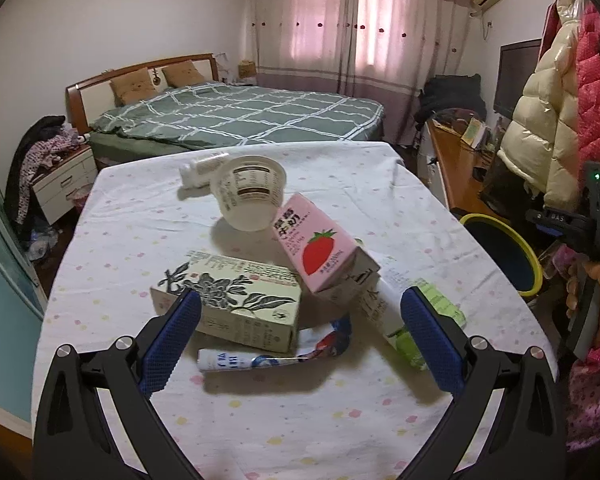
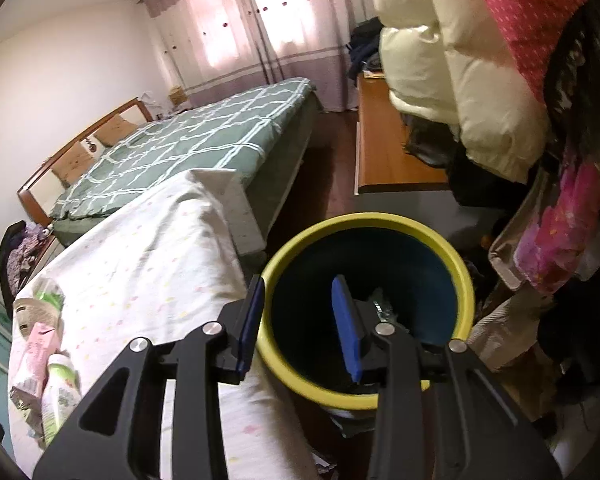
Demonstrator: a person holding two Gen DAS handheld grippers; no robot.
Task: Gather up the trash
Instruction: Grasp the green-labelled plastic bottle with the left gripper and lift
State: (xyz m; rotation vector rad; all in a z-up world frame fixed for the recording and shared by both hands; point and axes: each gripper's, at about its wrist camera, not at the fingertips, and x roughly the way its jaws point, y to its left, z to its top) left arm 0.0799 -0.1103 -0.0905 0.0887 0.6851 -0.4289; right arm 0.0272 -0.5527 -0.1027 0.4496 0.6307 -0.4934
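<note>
- Left gripper: jaws stood wide apart with nothing clamped, angled down over the trash pile on the table.
- Tea carton: lay just beyond the left finger, which overlapped its near corner in the view; whether they touched cannot be told.
- Flattened tube: lay between the fingers, nearest the gripper, partly under the tea carton.
- Pink carton: leaned on the pile ahead of the gripper, strawberry side up.
- Cup: tipped on its side farther ahead, with a white bottle behind it.
- Green-white pack: lay behind the right finger.
- Right gripper: jaws stood partly apart and empty, over the near rim of the bin; no earlier frame shows any motion.
- Bin: stood on the floor to the right of the table edge, some dark trash visible inside beyond the right finger.
- Hand: seen at the right edge of the left view, holding the other gripper's handle.
</note>
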